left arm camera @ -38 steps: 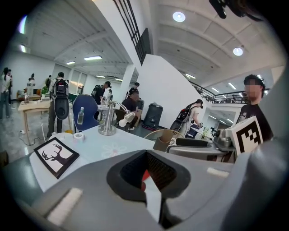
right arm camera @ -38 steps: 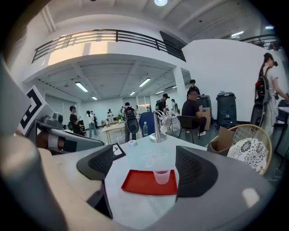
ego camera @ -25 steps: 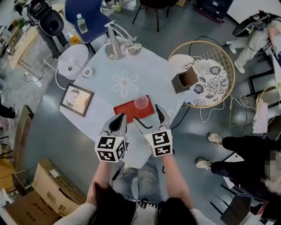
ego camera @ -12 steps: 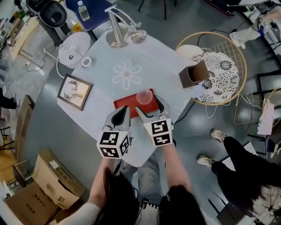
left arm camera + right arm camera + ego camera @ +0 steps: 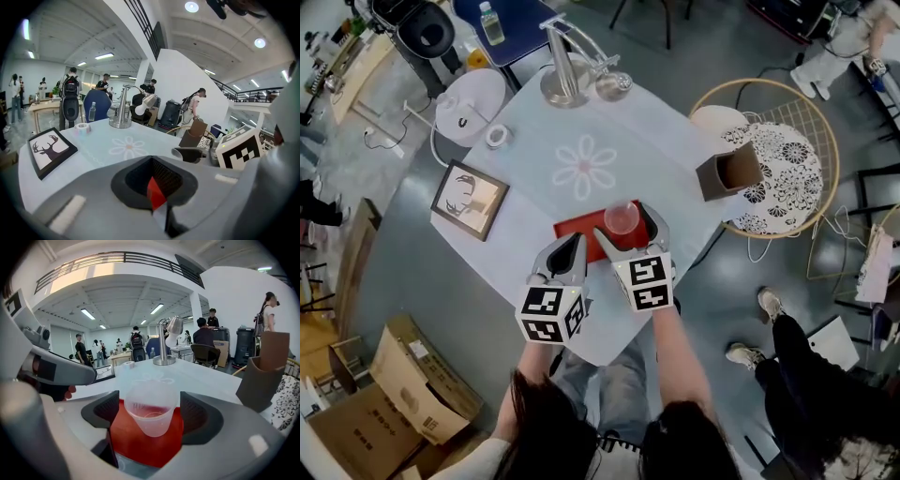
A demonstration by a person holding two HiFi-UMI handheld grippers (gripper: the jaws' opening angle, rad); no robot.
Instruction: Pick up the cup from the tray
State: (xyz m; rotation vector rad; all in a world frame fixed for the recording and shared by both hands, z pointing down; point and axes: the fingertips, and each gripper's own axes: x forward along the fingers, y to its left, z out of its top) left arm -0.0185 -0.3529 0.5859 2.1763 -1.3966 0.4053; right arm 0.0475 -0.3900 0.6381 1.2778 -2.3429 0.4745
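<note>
On the cloth-covered table (image 5: 661,141), printed with a pale flower (image 5: 584,167) at its middle, things sit out toward the corners. A round wicker chair (image 5: 811,141) with a patterned cushion stands just off the table's right corner. A red tray (image 5: 575,234) lies toward the near corner, in front of the person holding the grippers. A framed deer picture (image 5: 470,200) lies flat at the left corner, a metal desk lamp (image 5: 565,75) stands at the far corner, and an open brown box (image 5: 729,175) stands at the right corner.

The right gripper (image 5: 624,225) reaches over the tray with its jaws spread wide. They have just been closing a little, with one on each side of the cup, and neither pad presses on it. The left gripper (image 5: 572,248) hangs beside it, jaws drawn together on nothing, with its tip over the tray's near edge.

The clear plastic cup (image 5: 151,408) stands upright on the tray's right half, toward its far edge. A small roll of tape (image 5: 497,136) lies by the table's far-left edge, well apart from the tray.
</note>
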